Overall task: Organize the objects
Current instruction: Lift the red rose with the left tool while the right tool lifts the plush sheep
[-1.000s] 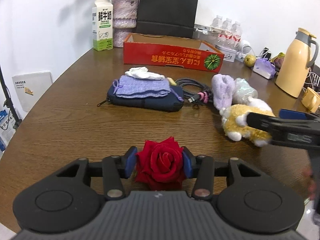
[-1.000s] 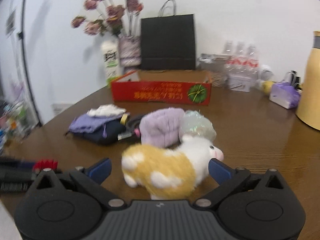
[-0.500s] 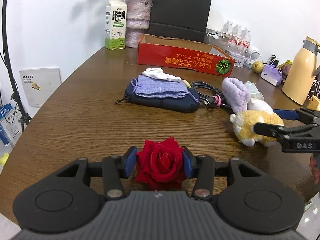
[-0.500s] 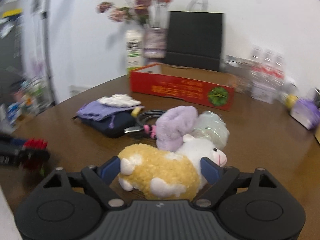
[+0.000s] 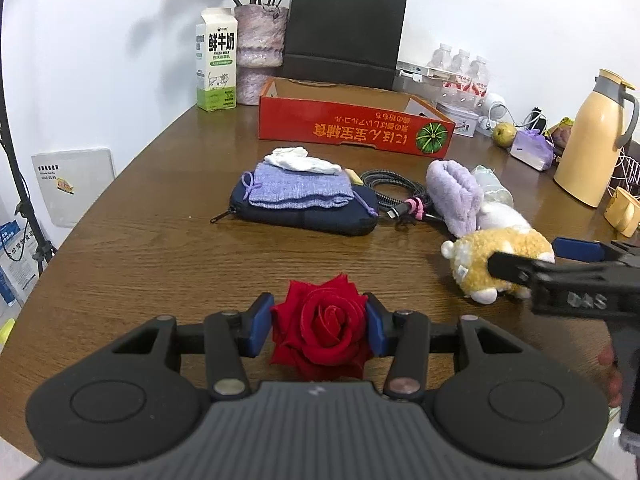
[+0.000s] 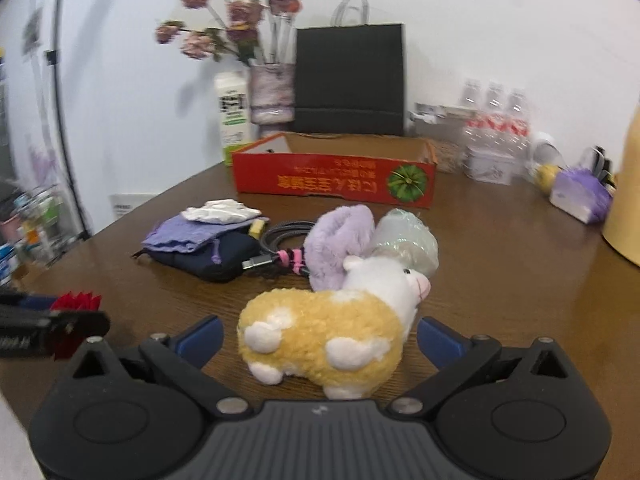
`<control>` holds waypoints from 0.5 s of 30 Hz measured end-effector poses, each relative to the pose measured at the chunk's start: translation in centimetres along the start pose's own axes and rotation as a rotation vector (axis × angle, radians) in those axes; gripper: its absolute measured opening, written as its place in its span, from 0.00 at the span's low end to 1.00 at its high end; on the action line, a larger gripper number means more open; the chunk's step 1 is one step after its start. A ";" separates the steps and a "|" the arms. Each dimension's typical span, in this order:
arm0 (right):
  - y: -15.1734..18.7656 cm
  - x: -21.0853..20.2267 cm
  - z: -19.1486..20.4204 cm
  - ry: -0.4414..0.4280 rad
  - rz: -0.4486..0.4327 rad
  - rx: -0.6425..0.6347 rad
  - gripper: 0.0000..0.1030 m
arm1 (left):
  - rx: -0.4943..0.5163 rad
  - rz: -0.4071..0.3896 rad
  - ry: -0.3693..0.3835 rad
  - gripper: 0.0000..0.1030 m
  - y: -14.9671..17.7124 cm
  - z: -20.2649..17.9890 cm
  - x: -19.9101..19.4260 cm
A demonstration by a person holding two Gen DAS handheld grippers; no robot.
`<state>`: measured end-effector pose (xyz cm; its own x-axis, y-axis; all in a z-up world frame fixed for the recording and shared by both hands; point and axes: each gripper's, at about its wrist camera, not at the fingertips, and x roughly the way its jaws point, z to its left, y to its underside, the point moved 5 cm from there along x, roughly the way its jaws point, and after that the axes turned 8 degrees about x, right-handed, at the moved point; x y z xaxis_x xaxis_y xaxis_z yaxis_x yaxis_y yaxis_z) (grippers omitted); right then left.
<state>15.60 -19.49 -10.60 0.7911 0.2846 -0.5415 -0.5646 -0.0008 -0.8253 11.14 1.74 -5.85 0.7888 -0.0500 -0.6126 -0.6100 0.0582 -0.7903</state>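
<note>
A red rose (image 5: pixel 320 322) sits between the blue pads of my left gripper (image 5: pixel 318 328), which is shut on it just above the wooden table (image 5: pixel 140 264). At the left edge of the right wrist view the rose (image 6: pixel 76 304) shows again. A yellow and white plush sheep (image 6: pixel 332 328) lies on the table between the fingers of my right gripper (image 6: pixel 320 338). Its jaws are opening, and both pads stand clear of the plush. In the left wrist view that gripper (image 5: pixel 526 257) straddles the sheep (image 5: pixel 500 256) at the right.
A red cardboard box (image 5: pixel 352 128) stands open at the back. In front of it lie a navy pouch (image 5: pixel 304 212) under a purple knit bag (image 5: pixel 296 188), a white cloth (image 5: pixel 300 160), a coiled cable (image 5: pixel 394 192) and a purple fluffy item (image 5: pixel 454 196). A yellow thermos (image 5: pixel 592 140) is far right.
The right gripper's jaws drew in toward the sheep half a second ago and have spread wide again. The left gripper keeps the rose in the same place.
</note>
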 end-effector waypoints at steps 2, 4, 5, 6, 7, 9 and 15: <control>-0.1 0.7 0.3 0.036 0.000 0.018 1.00 | -0.004 0.002 0.010 0.47 0.1 0.1 0.2; -0.2 1.4 0.6 0.064 0.008 0.018 1.00 | -0.008 0.002 0.019 0.47 0.2 0.3 0.4; -0.1 1.5 0.7 0.075 0.014 0.017 1.00 | -0.009 0.002 0.025 0.47 0.2 0.4 0.5; -0.1 1.9 0.8 0.090 0.022 0.018 1.00 | -0.009 0.002 0.031 0.47 0.1 0.5 0.7; 0.0 2.2 0.9 0.101 0.029 0.020 1.00 | -0.009 0.001 0.037 0.47 0.1 0.6 0.8; 0.2 2.6 1.2 0.122 0.037 0.020 1.00 | -0.006 -0.002 0.050 0.47 0.0 0.7 1.0; 0.4 3.8 1.2 0.158 0.058 0.038 1.00 | -0.009 -0.010 0.065 0.47 -0.3 1.4 1.3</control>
<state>18.10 -17.23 -12.84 0.7827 0.1306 -0.6085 -0.6161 0.0242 -0.7873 12.44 3.03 -6.35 0.7885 -0.1157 -0.6041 -0.6030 0.0483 -0.7963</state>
